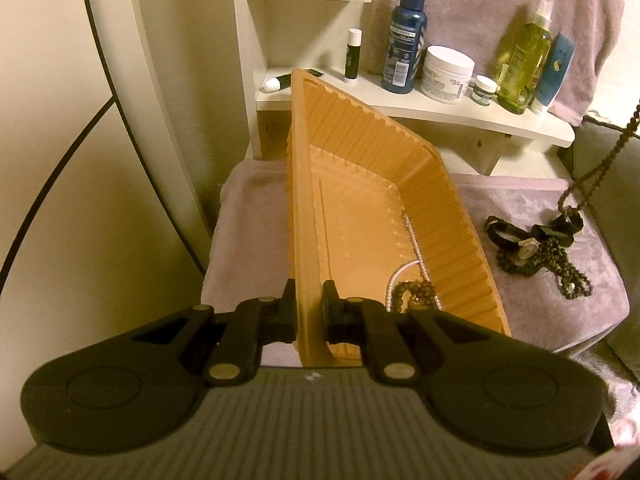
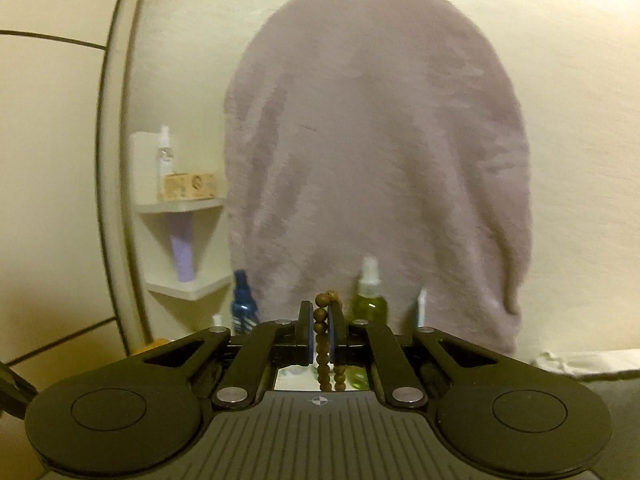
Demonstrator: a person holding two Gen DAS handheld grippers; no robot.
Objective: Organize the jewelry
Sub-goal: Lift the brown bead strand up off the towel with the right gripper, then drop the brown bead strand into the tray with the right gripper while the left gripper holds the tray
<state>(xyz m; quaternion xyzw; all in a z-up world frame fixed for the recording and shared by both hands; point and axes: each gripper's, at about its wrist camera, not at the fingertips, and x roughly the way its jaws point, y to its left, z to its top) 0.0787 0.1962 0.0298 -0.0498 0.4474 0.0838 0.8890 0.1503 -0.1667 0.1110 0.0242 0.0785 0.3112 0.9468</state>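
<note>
The orange tray runs lengthwise from bottom centre toward upper left, tilted, its near wall pinched by the left gripper. The level right gripper clamps a hanging wooden bead strand.

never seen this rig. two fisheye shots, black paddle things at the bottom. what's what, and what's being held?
No robot arm here: a person holds a two-finger gripper in each hand, and a camera on each looks forward along its fingers.

The left wrist view shows the left gripper shut on the rim of a tilted orange tray. A pearl strand and dark beads lie inside it. Beside it, on the mauve cloth, is a pile of jewelry: bead strings, dark bangles, a watch. Toiletry bottles stand on the shelf behind.

The right wrist view shows the right gripper shut on a brown bead necklace, which hangs below the fingers, in front of a draped towel.
</note>
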